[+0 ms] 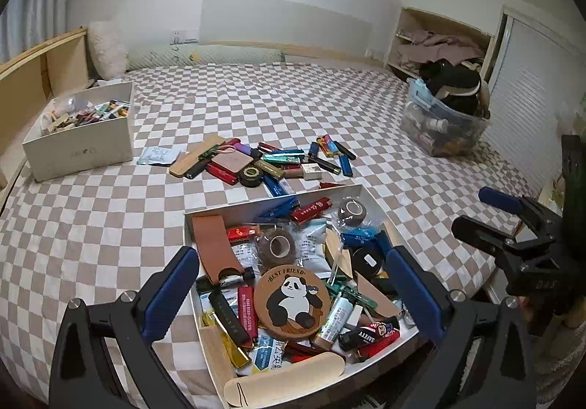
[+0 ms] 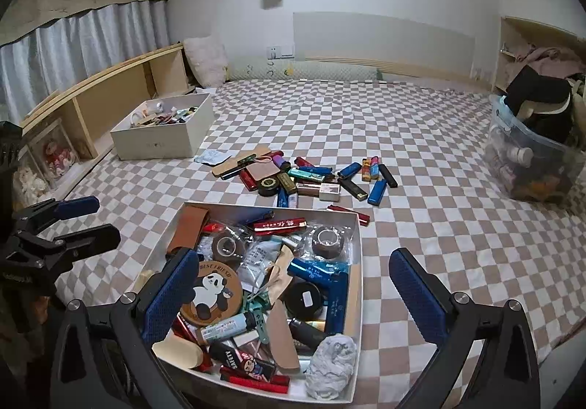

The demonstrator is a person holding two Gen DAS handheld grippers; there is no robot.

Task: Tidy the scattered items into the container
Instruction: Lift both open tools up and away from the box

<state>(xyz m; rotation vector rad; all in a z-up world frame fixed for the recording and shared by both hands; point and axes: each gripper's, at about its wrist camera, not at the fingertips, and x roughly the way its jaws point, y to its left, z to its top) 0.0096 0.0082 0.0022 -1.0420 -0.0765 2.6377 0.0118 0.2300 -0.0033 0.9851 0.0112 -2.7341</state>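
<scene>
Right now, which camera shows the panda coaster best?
The left wrist view: the panda coaster lies unobstructed in the white box. In the right wrist view, the right gripper's finger covers the coaster's left edge.

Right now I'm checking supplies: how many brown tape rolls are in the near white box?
2. One brown tape roll lies toward the box's back left, the other brown tape roll toward its back right, both in clear wrappers. The white box is heaped, so more may be buried.
</scene>
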